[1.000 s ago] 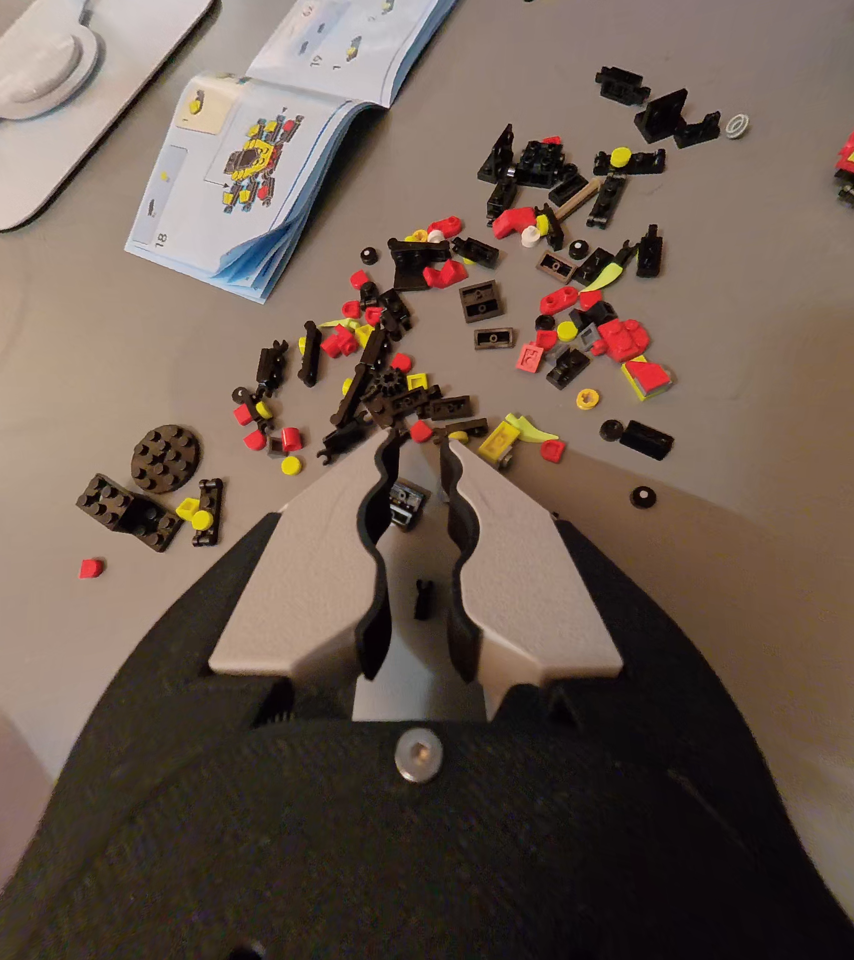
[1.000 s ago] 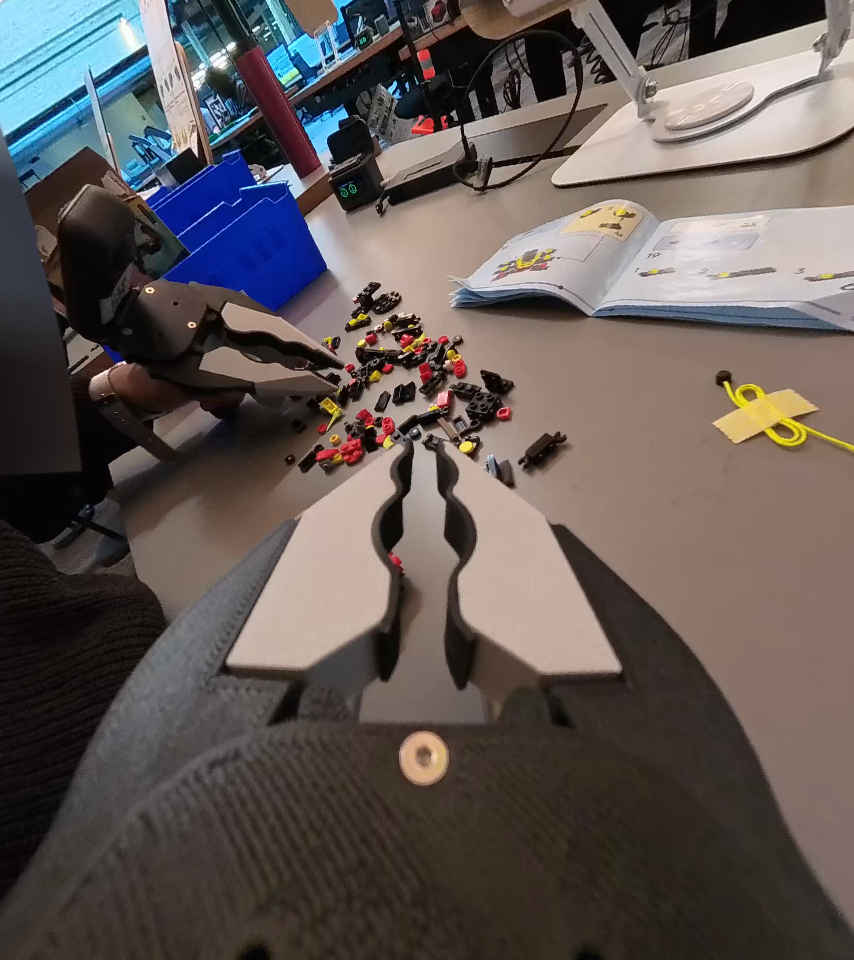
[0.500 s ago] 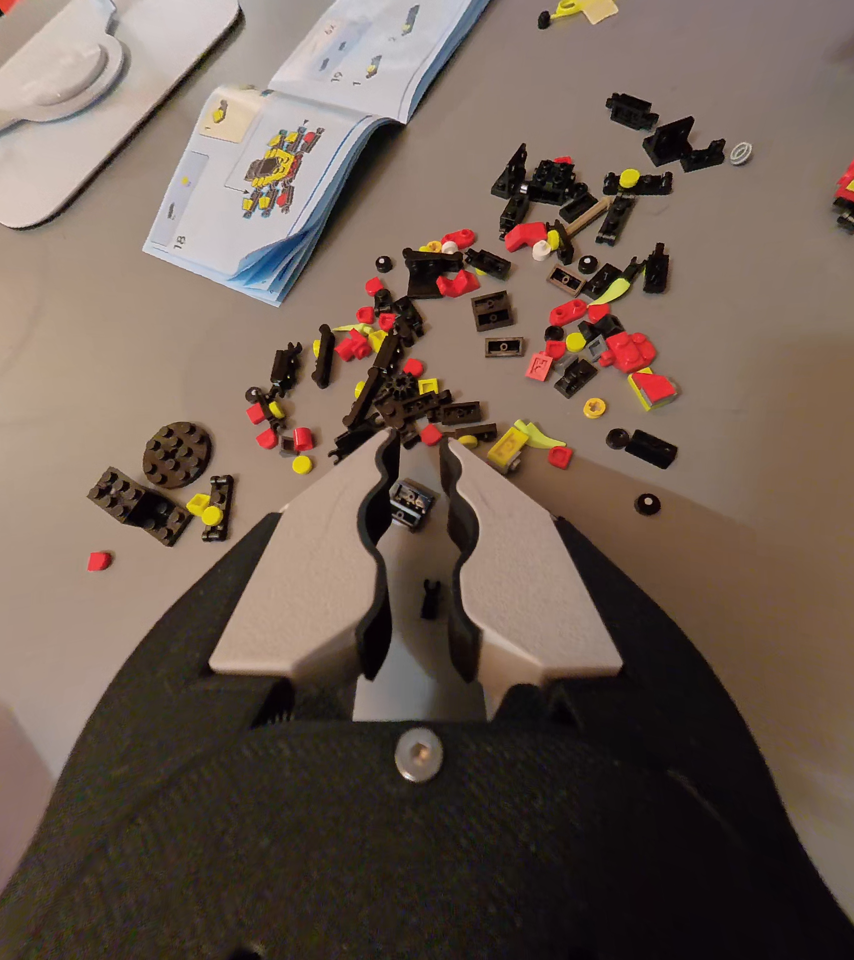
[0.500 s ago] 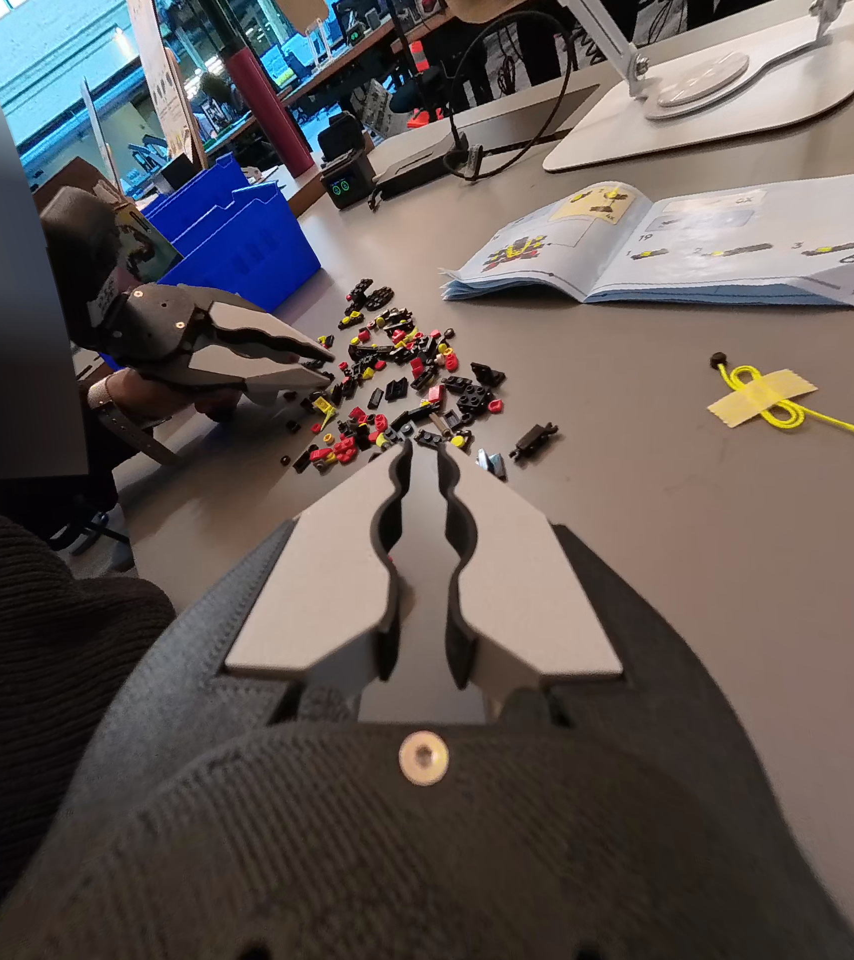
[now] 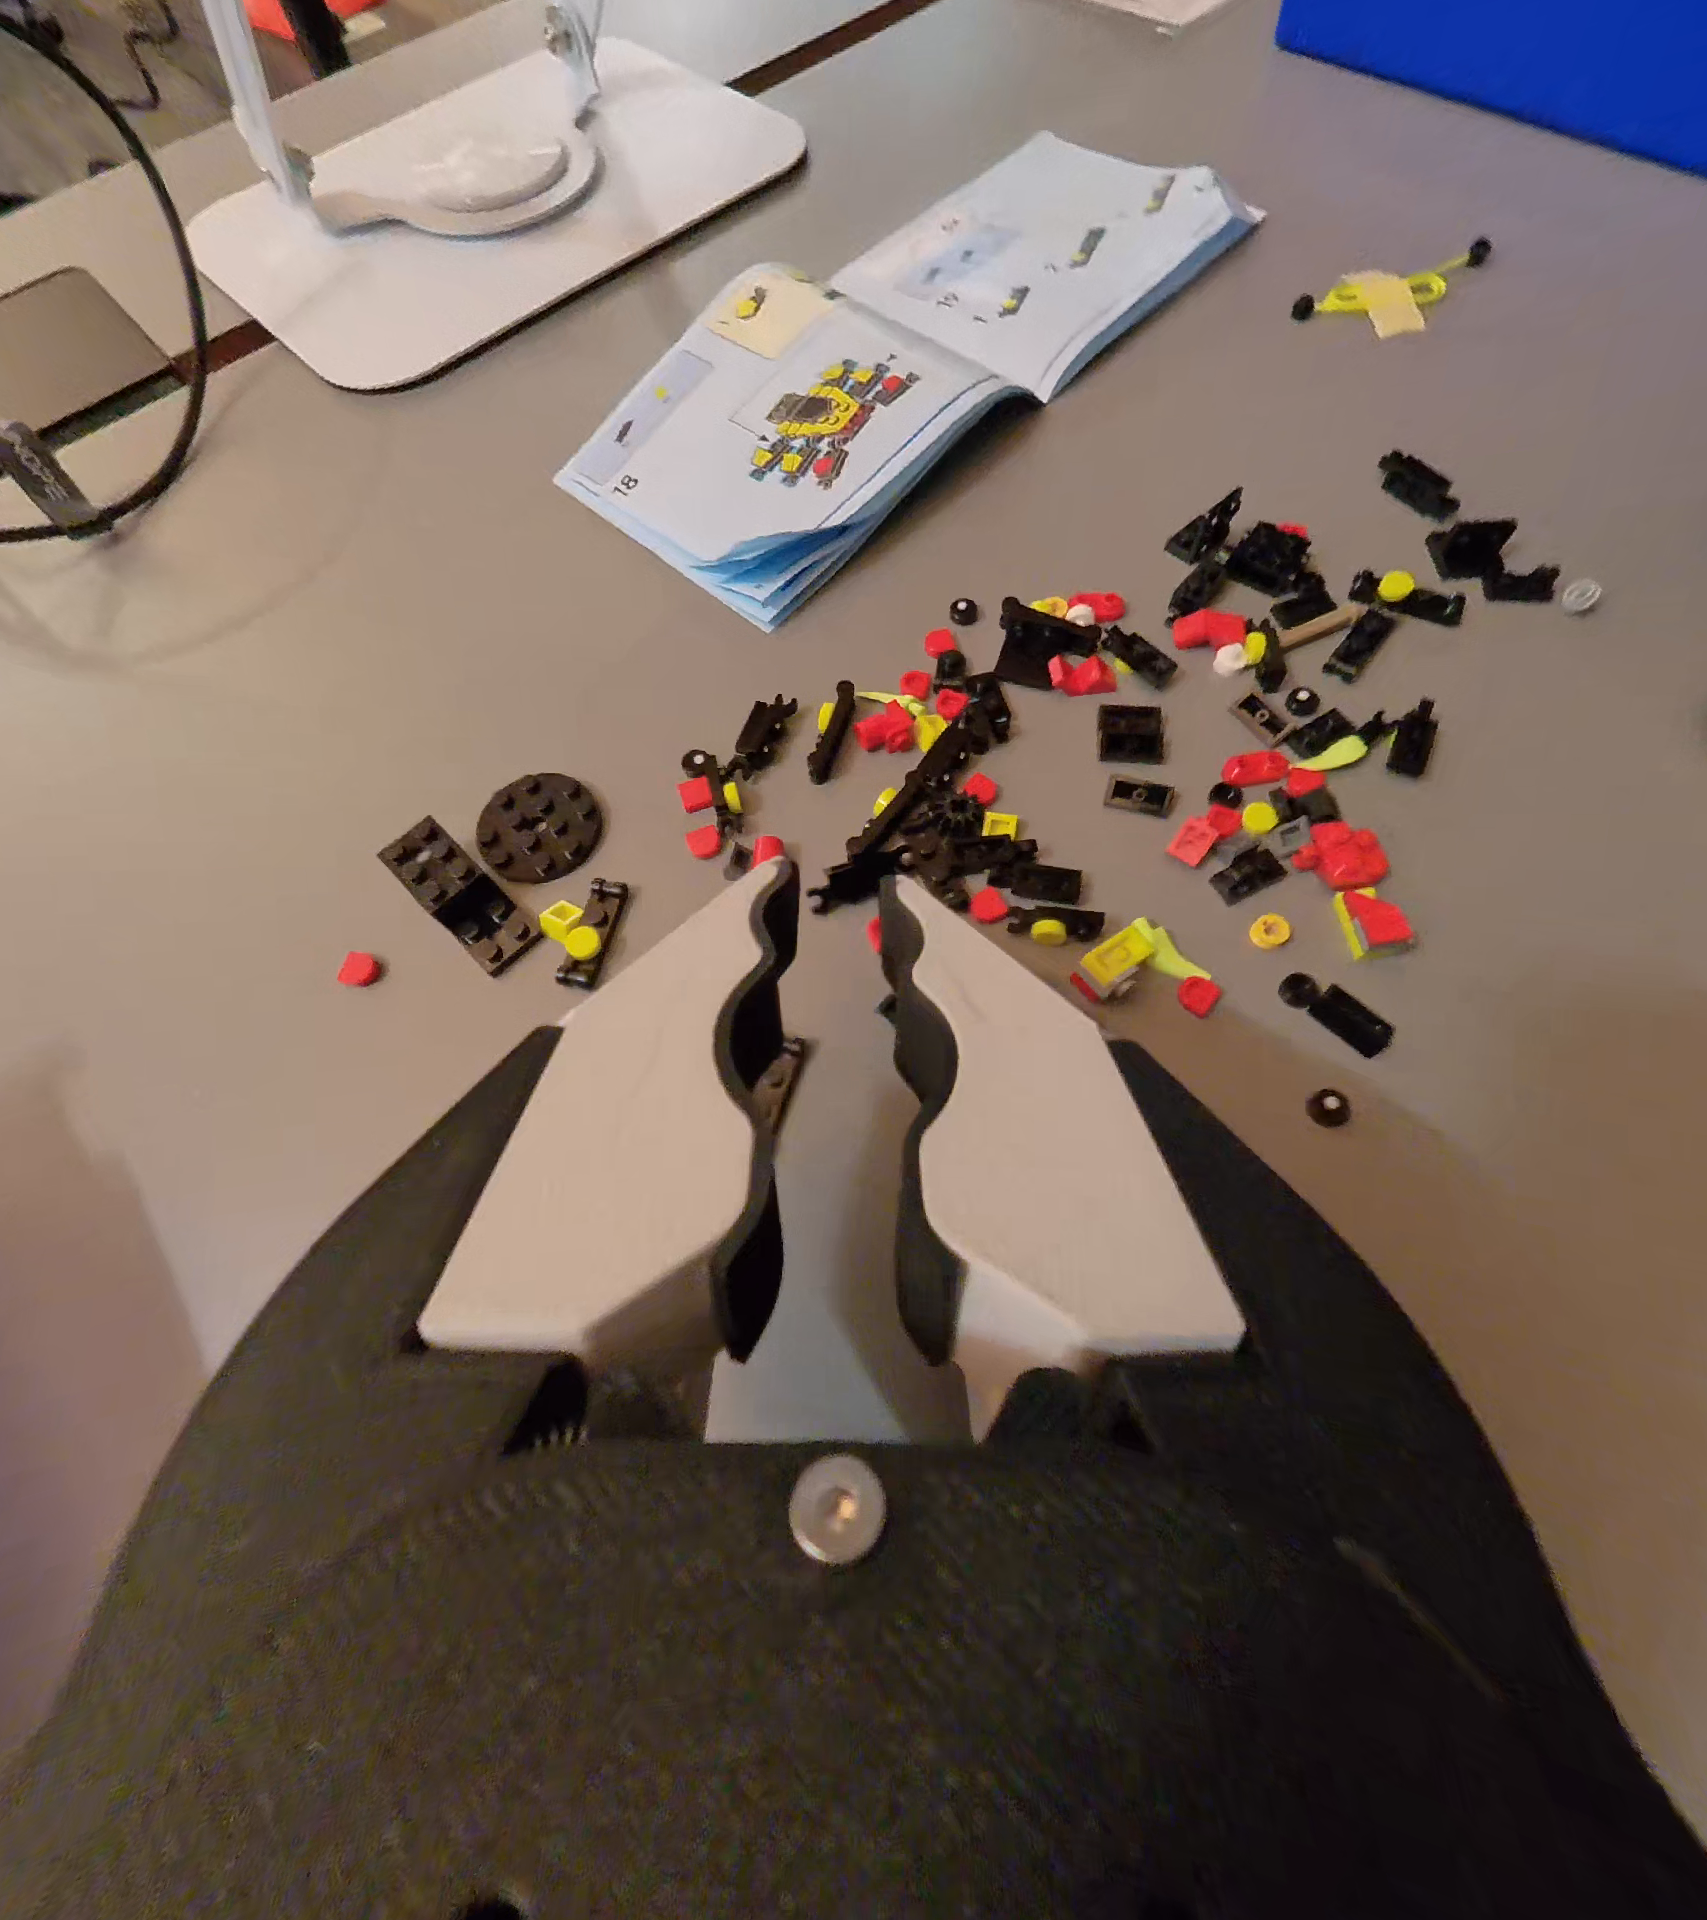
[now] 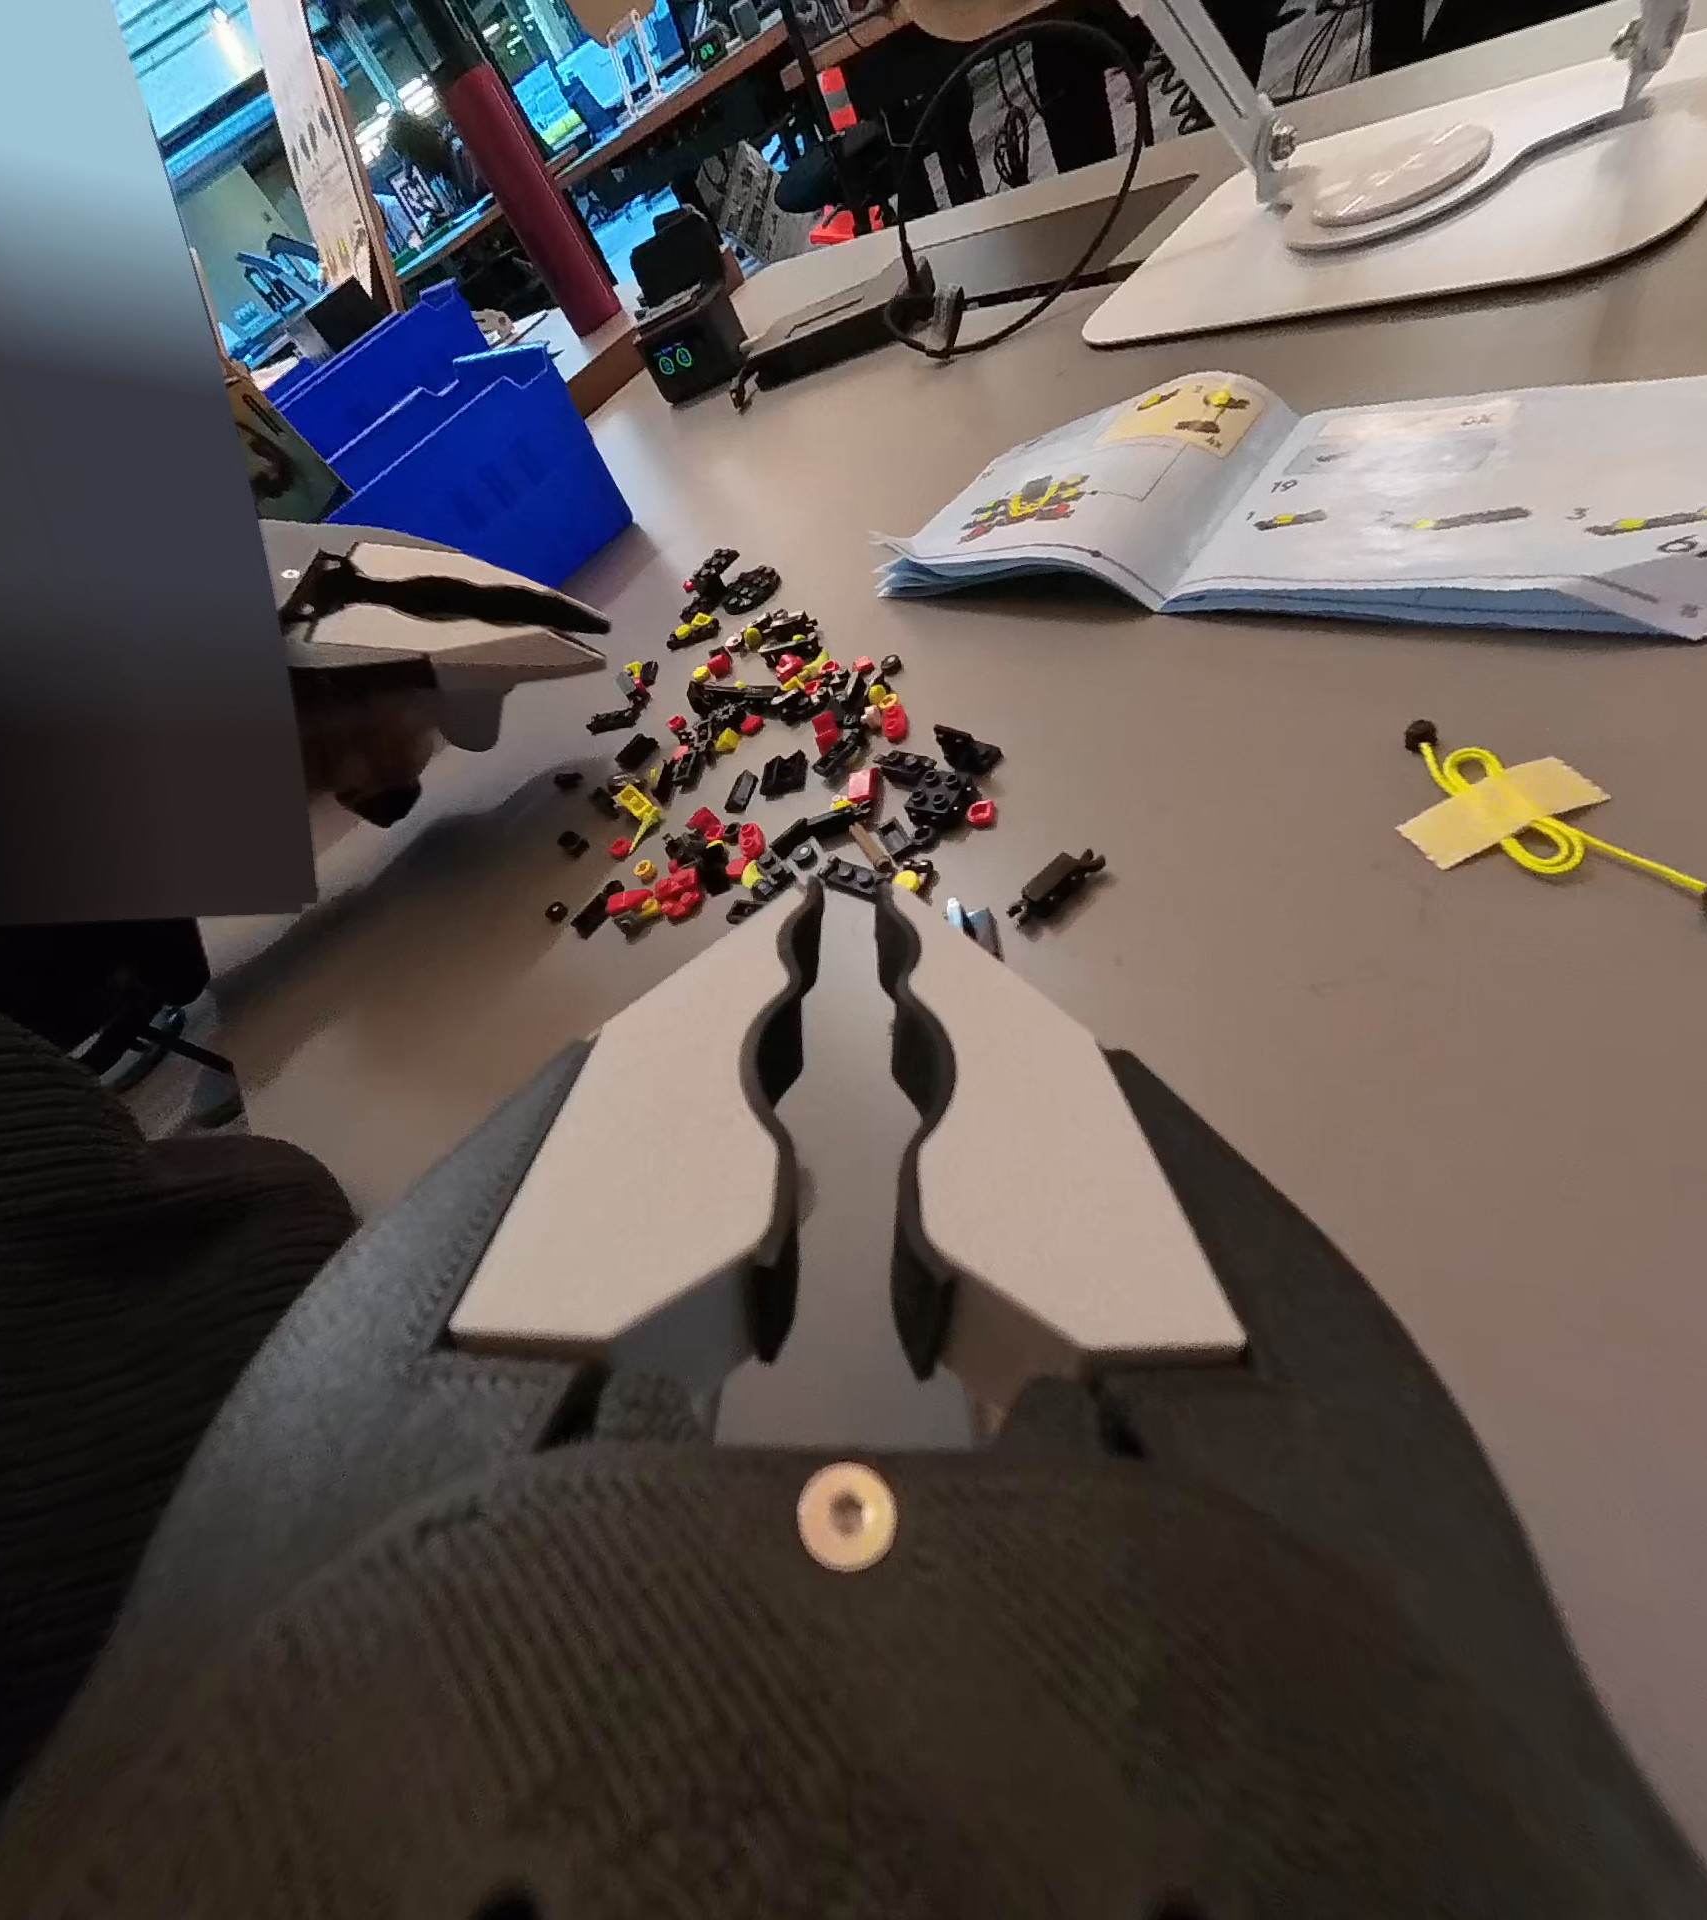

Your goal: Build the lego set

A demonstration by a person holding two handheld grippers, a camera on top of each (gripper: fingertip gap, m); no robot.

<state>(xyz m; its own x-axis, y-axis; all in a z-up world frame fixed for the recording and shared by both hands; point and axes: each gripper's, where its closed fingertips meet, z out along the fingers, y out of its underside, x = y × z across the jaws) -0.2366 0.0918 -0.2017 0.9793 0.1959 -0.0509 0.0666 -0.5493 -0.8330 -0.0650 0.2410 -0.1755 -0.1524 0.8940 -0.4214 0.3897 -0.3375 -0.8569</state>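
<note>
Left claw point(image 5: 836, 894) has drawn back and tipped up from the scattered bricks point(image 5: 1036, 790). The small grey piece that showed between its fingers half a second ago is no longer seen there, and more of the far table point(image 5: 205, 727) is now in sight. The right claw point(image 6: 847, 899) has barely shifted.

Left claw: fingers apart, bare table showing through the gap, nothing held. A black rod point(image 5: 854, 878) lies just ahead of its tips. A small black clip point(image 5: 776, 1070) lies on the table under its left finger.

Right claw: fingers parted by a narrow slit, nothing seen between them. Its tips stand just short of the near edge of the bricks, with a lone black clip point(image 6: 1057, 883) ahead and to its right.

Open room: bare table lies left of the left claw, beyond a round black plate point(image 5: 539, 828), and right of the right claw up to a taped yellow cord point(image 6: 1498, 821).

Bounds: an open booklet point(image 5: 828, 416) and a white stand base point(image 5: 475, 229) lie beyond the bricks. Blue bins point(image 6: 454, 457) stand at the far left edge.
</note>
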